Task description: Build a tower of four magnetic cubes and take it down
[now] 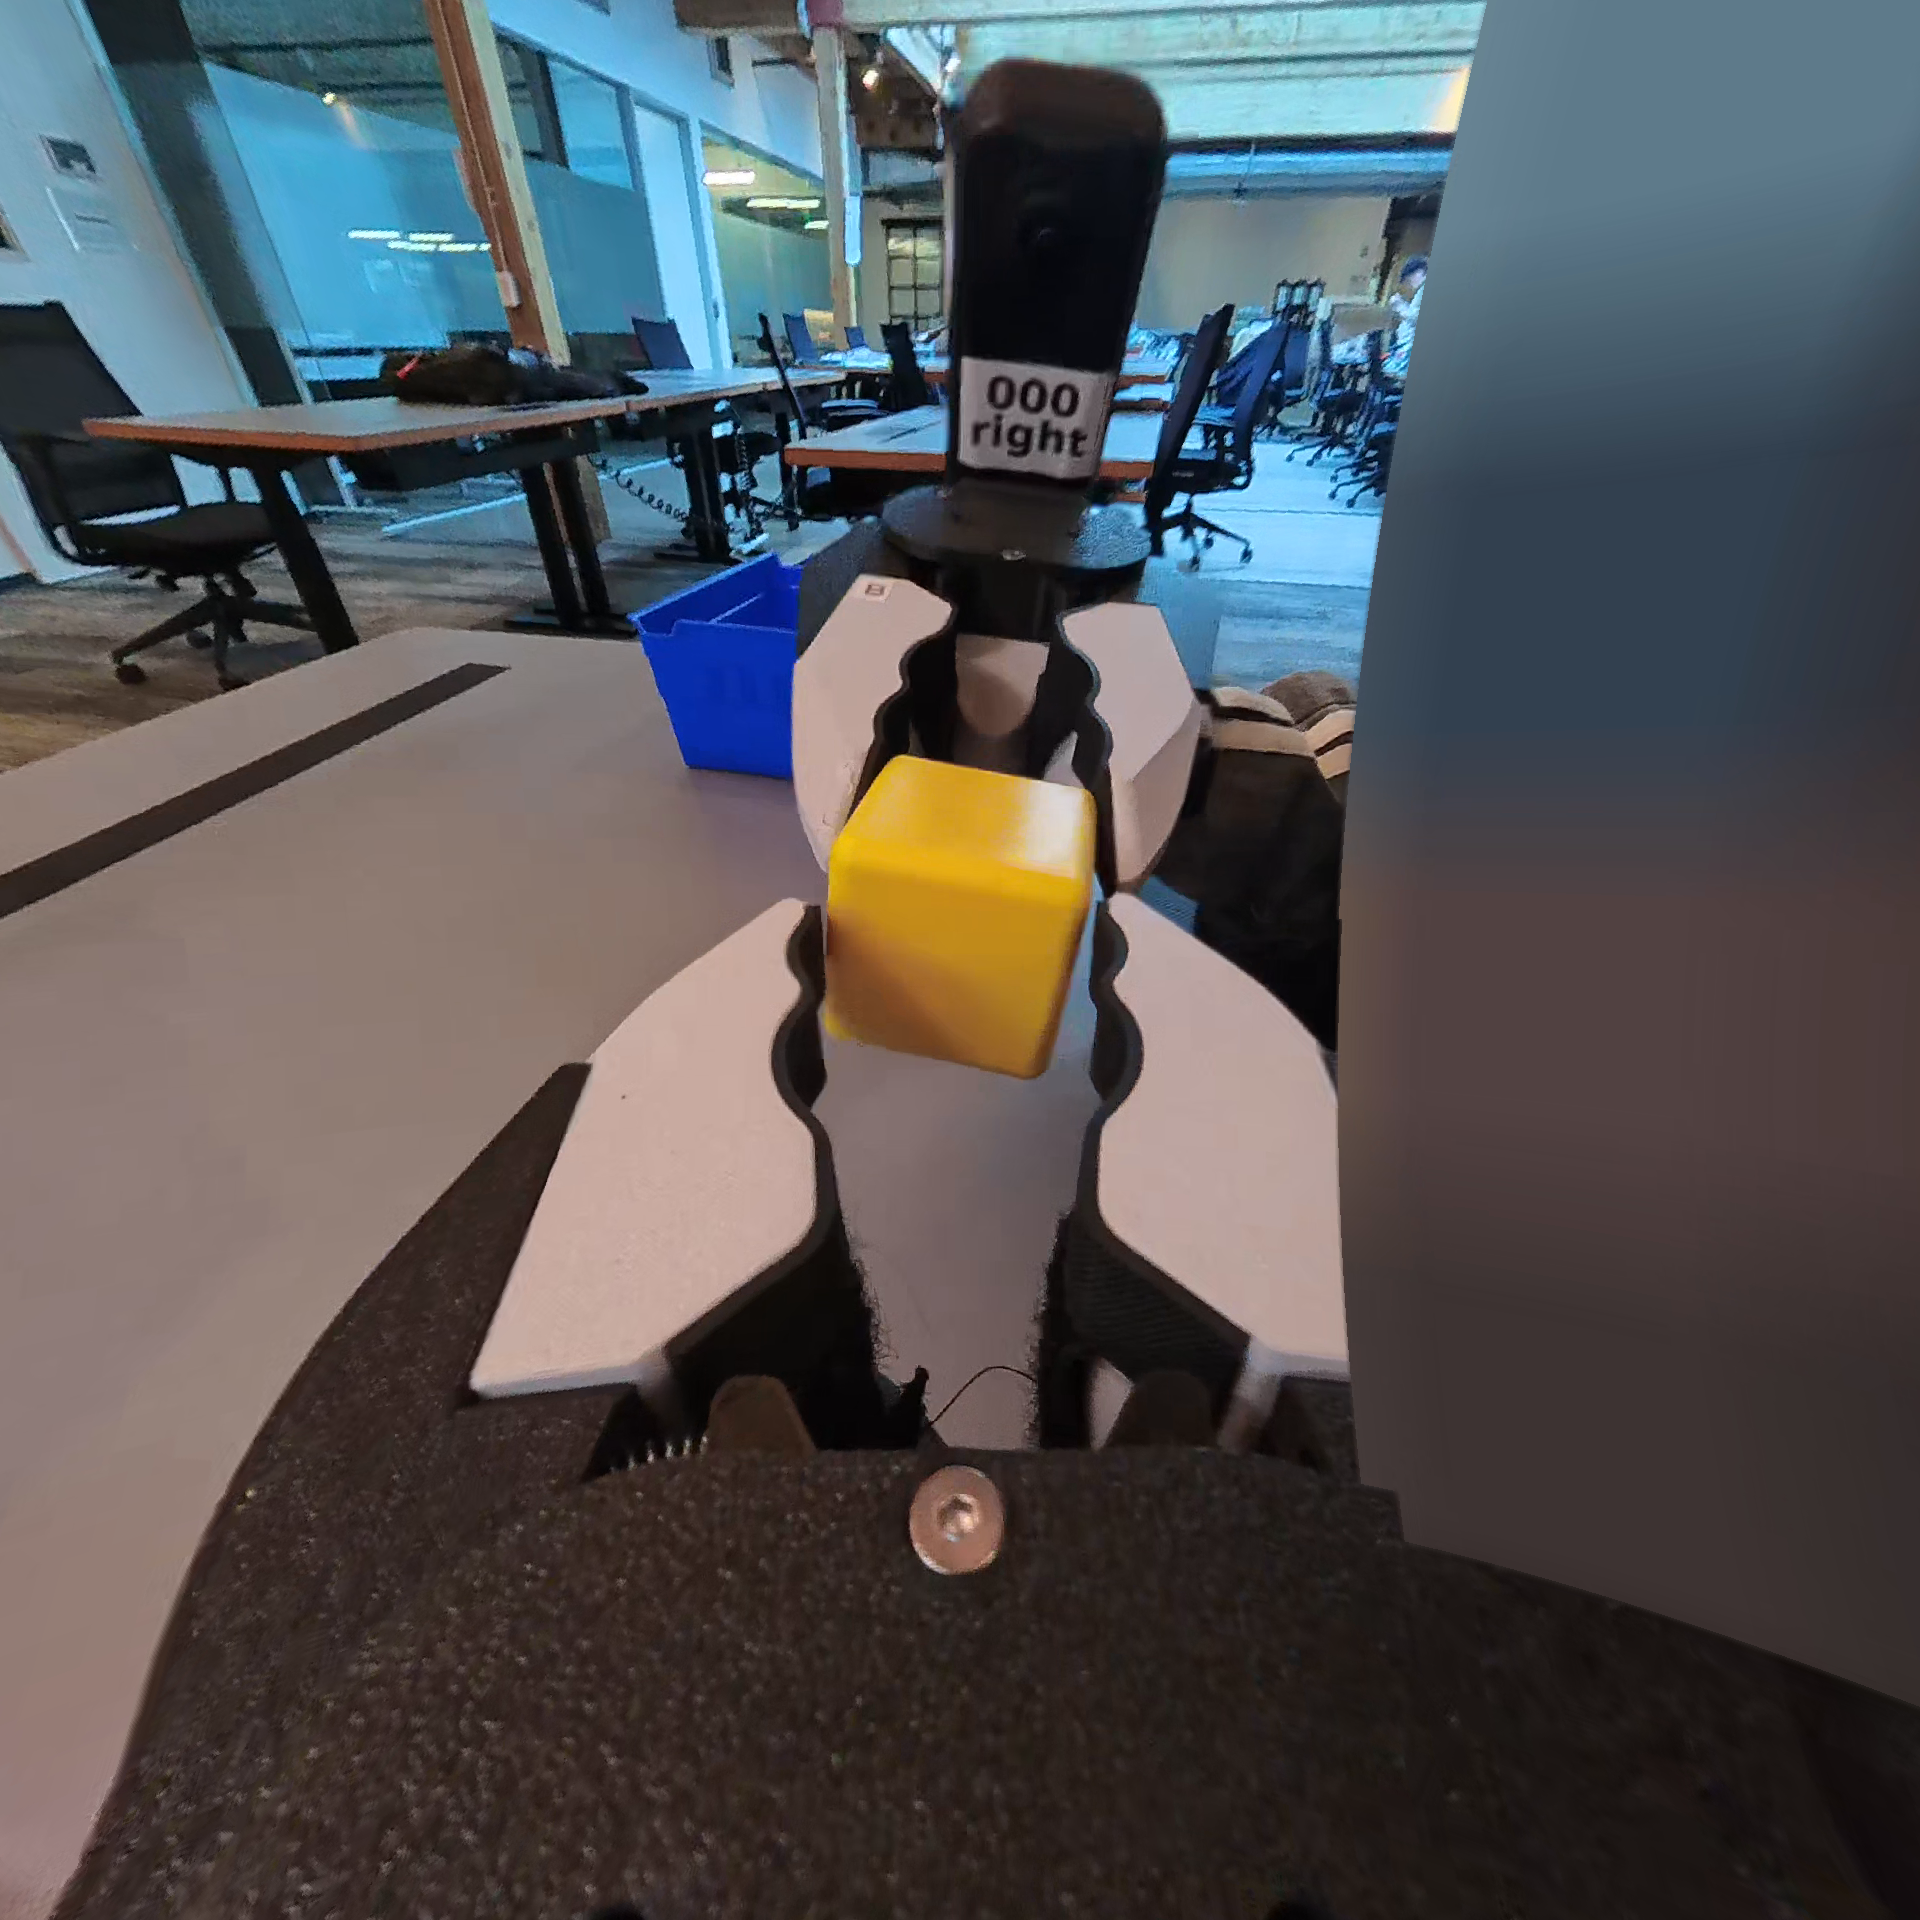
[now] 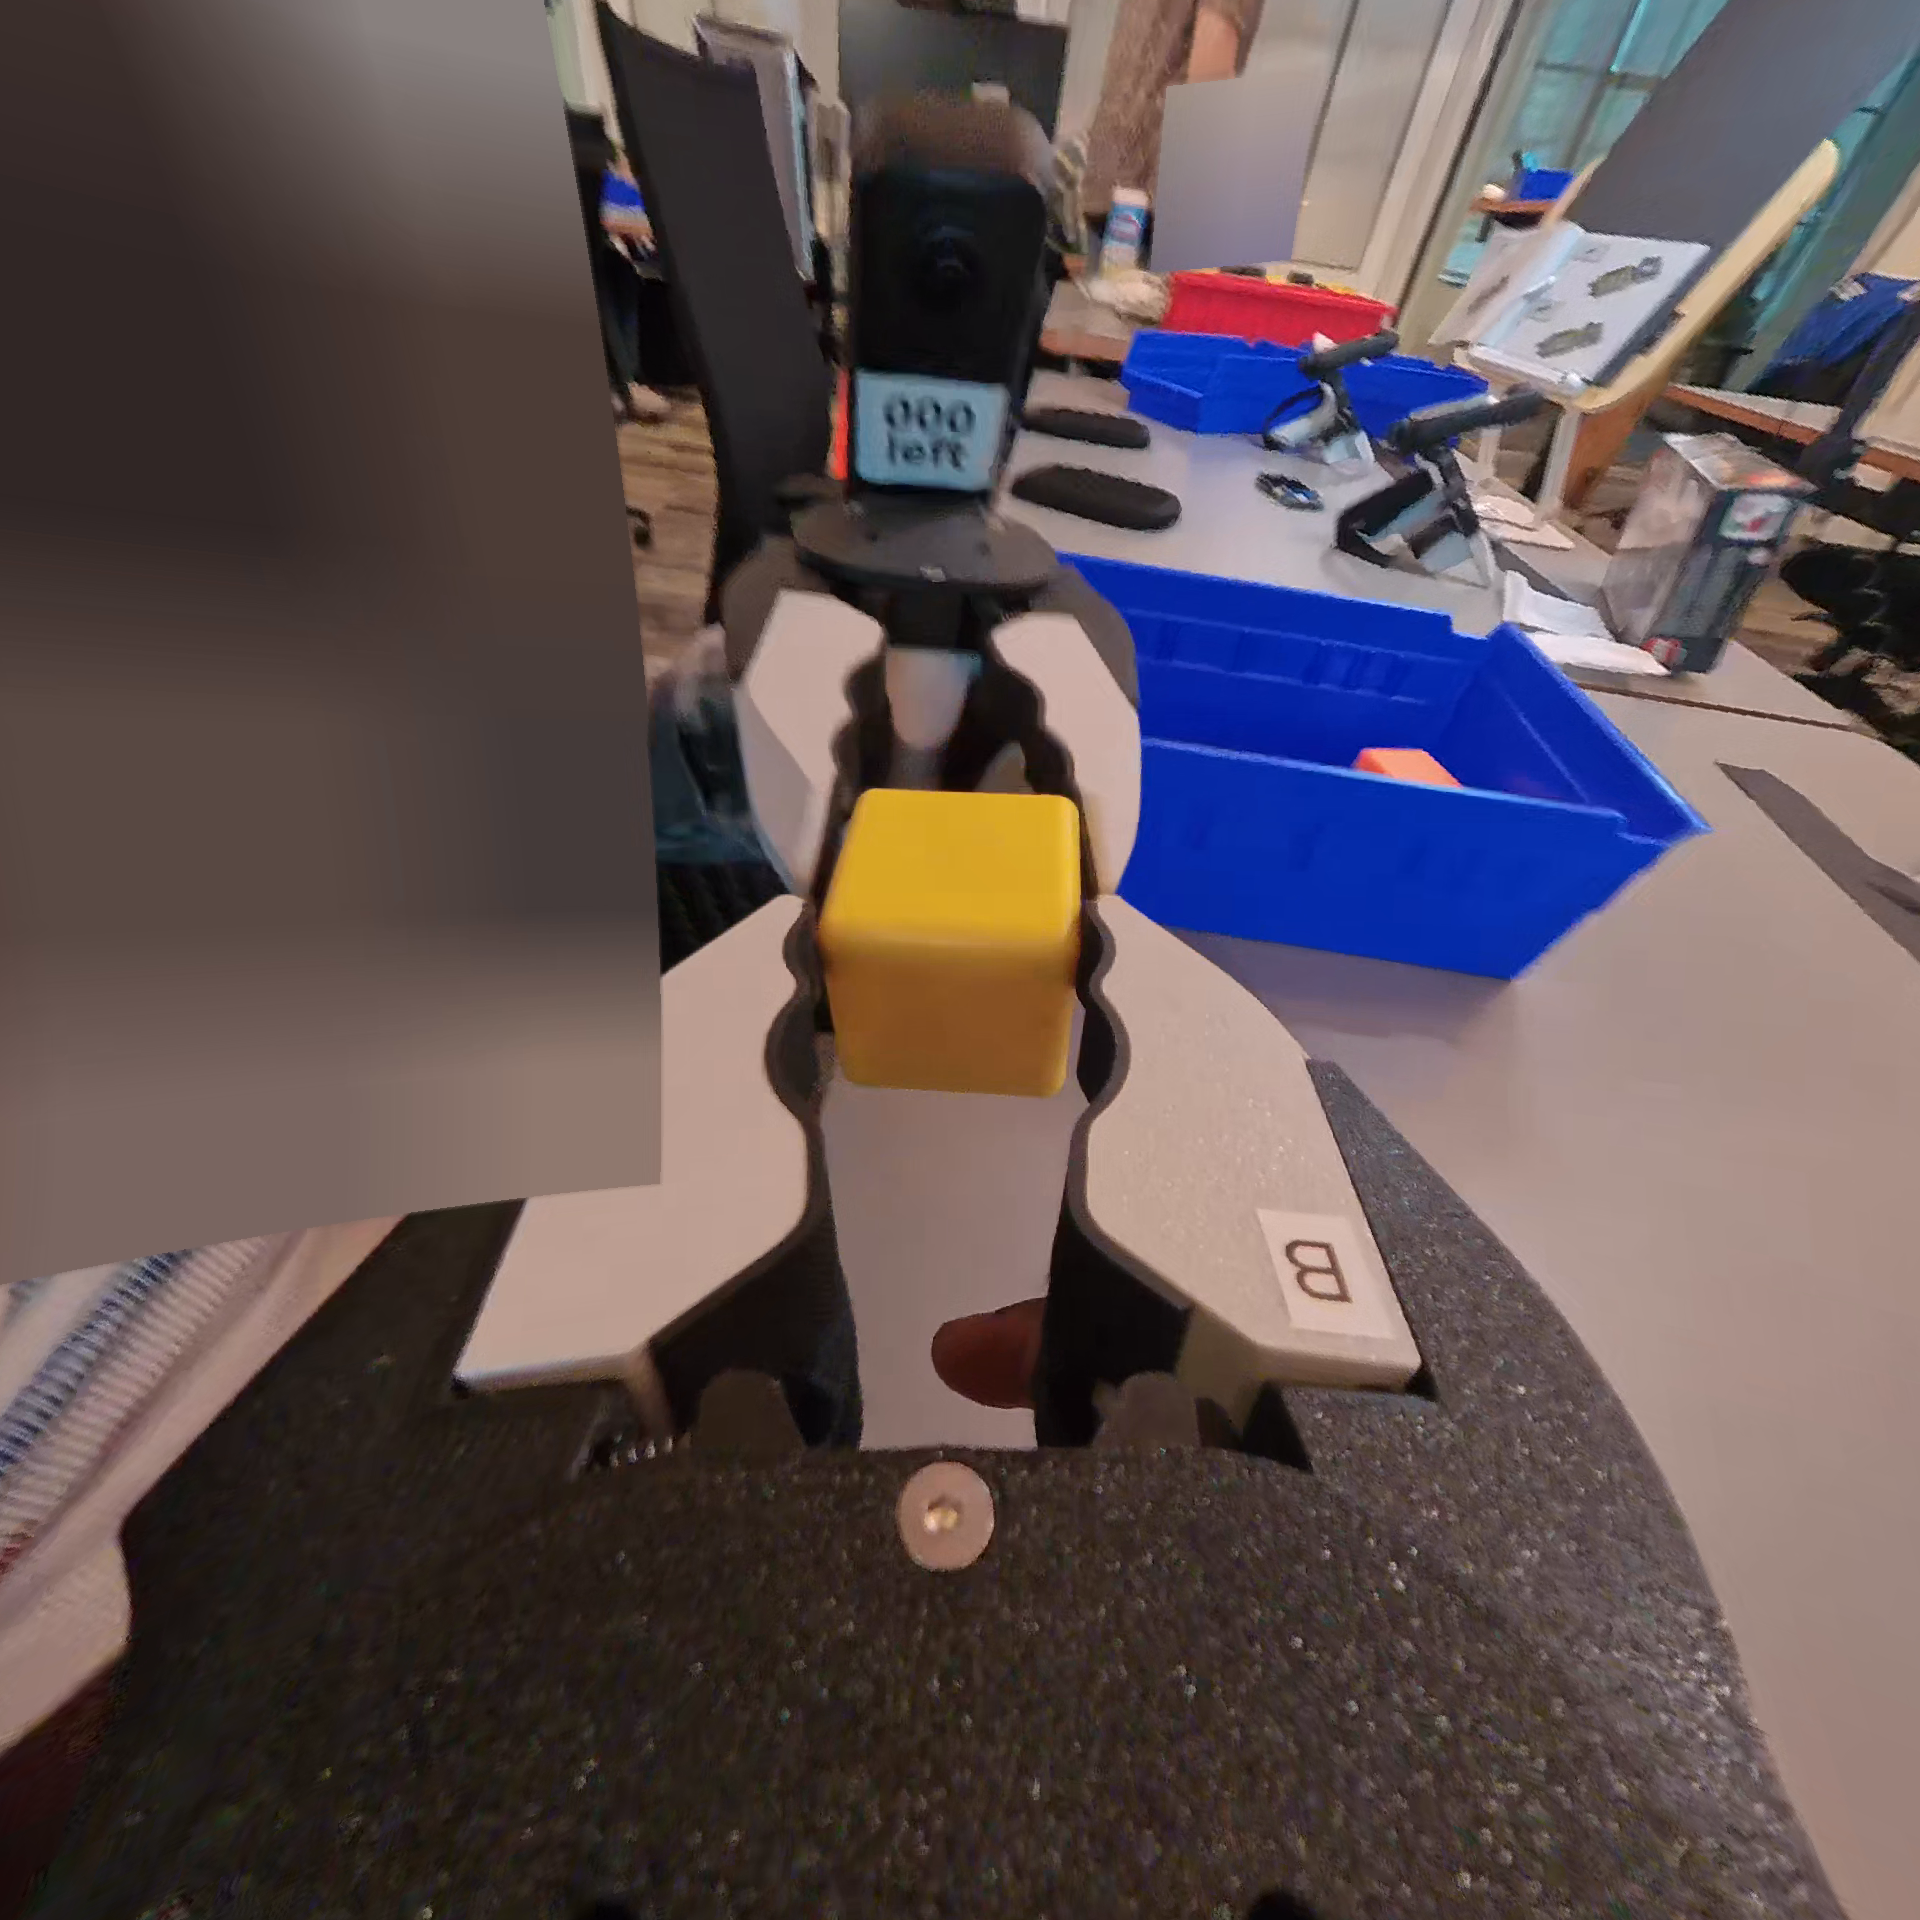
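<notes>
Since only one yellow cube point(image 1: 956, 914) shows, pinched from opposite sides above the table point(image 1: 312, 935) by our left gripper point(image 1: 951, 966) and right gripper point(image 2: 951, 966), and an orange block point(image 2: 1403, 769) lies in the blue bin point(image 2: 1403, 894), we judge no tower stands.

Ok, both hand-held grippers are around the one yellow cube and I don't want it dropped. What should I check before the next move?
1. Right hand-held gripper pads pressing the yellow cube: ok.
2. Left hand-held gripper gripping it too: cannot tell; a sliver of gap shows at one pad.
3. Cube square in the right grasp: ok.
4. Blue bin clear of both grippers: ok, off to the side.
5. Other cubes for the tower in view: not ok; only an orange block in the bin.
</notes>
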`<state>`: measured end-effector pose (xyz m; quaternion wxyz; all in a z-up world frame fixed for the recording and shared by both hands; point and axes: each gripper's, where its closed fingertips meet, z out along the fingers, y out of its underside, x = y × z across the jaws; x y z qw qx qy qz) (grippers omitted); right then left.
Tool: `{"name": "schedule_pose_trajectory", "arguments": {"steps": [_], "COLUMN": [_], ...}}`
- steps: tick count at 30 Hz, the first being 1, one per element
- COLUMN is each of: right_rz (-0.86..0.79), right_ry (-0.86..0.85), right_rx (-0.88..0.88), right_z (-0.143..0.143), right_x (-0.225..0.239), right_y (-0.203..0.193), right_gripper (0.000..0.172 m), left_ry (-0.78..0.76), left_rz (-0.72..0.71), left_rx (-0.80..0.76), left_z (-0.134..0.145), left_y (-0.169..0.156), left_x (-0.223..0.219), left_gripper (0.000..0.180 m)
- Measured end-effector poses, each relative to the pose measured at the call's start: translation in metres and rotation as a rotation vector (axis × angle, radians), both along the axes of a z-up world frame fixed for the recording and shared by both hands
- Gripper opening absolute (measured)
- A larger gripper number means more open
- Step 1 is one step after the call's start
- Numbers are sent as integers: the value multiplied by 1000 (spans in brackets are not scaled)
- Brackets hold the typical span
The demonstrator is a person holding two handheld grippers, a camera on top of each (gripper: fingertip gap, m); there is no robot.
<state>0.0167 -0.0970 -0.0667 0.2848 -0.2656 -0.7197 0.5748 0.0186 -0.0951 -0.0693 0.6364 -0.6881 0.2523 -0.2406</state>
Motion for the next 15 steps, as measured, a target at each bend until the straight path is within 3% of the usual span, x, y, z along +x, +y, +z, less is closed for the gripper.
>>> {"name": "schedule_pose_trajectory", "arguments": {"steps": [1, 5, 10, 15], "right_rz": [-27, -130, -223, -248], "right_ry": [-1, -53, -181, -257], "right_rx": [34, 127, 101, 104], "right_z": [-5, -34, -77, -103], "right_x": [-1, 3, 14, 20], "right_y": [7, 48, 98, 120], "right_gripper": [48, 48, 48, 48], "left_ry": [14, 88, 167, 248], "left_rz": [25, 160, 342, 475], "left_rx": [-4, -3, 8, 3], "left_z": [-1, -2, -2, 1], "left_y": [0, -5, -26, -47], "left_x": [-4, -30, -64, -89], "left_gripper": [55, 65, 66, 64]}}
